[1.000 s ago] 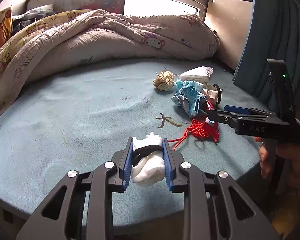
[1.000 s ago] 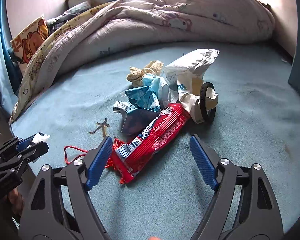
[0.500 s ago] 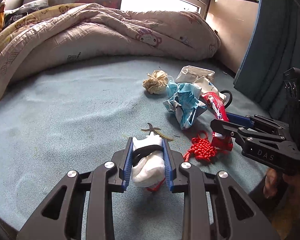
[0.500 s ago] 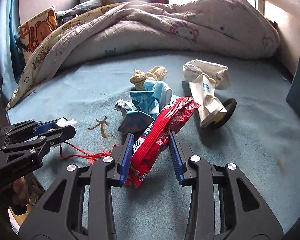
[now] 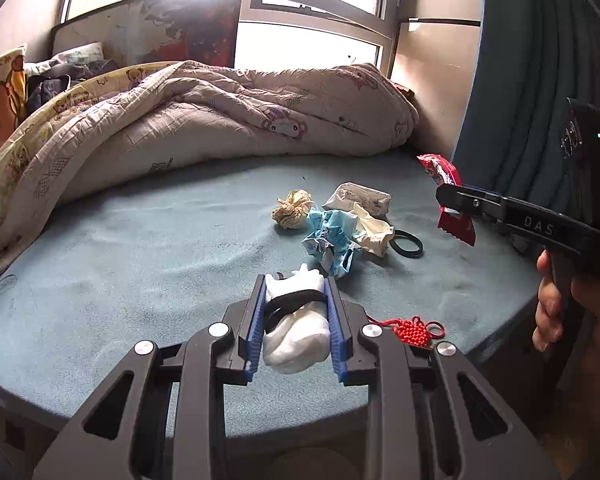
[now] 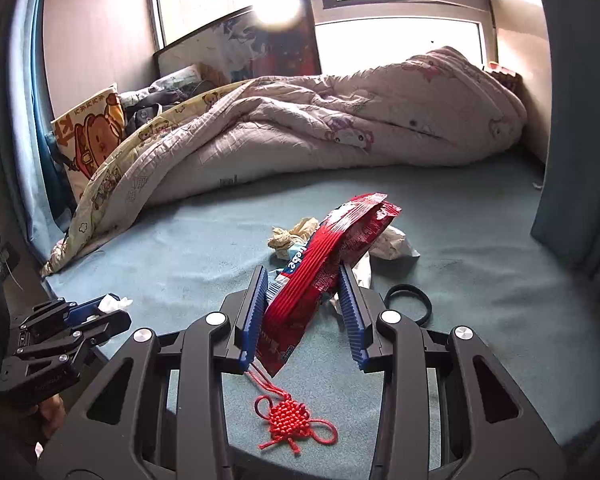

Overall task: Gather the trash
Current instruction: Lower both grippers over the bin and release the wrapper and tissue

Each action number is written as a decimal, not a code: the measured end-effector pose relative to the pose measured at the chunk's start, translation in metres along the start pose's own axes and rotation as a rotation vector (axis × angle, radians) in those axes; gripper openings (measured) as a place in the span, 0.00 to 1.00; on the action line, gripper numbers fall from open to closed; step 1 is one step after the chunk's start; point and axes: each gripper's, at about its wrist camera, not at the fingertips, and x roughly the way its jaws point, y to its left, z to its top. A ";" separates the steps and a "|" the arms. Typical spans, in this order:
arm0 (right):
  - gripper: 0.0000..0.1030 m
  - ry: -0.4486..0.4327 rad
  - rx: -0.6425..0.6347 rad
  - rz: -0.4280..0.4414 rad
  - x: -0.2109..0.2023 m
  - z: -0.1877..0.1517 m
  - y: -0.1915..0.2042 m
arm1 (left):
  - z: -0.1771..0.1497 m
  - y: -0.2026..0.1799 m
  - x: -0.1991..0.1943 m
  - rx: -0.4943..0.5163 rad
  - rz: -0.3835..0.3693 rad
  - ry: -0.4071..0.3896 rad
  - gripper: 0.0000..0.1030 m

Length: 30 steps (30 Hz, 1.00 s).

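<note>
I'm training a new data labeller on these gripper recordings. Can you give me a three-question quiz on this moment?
1. True or false: the left gripper is empty.
2. What does the right gripper hold?
A. red wrapper
B. black ring
C. red knot charm
3. Fill in: the blue crumpled wrapper lies on the ____.

Key: 1 false, it grips a white wad. 2 A. 3 bed.
</note>
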 end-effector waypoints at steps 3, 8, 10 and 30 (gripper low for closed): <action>0.33 -0.027 -0.057 0.035 -0.029 -0.010 0.015 | -0.012 -0.008 -0.018 0.018 -0.002 -0.008 0.25; 0.33 -0.012 -0.169 0.127 -0.065 -0.076 0.048 | -0.056 -0.016 -0.040 0.040 -0.023 0.015 0.25; 0.33 0.021 -0.204 0.168 -0.072 -0.114 0.060 | -0.084 -0.019 -0.046 0.047 -0.036 0.035 0.25; 0.33 0.661 -0.297 0.200 0.082 -0.437 0.056 | -0.381 0.009 0.123 -0.129 -0.182 0.564 0.26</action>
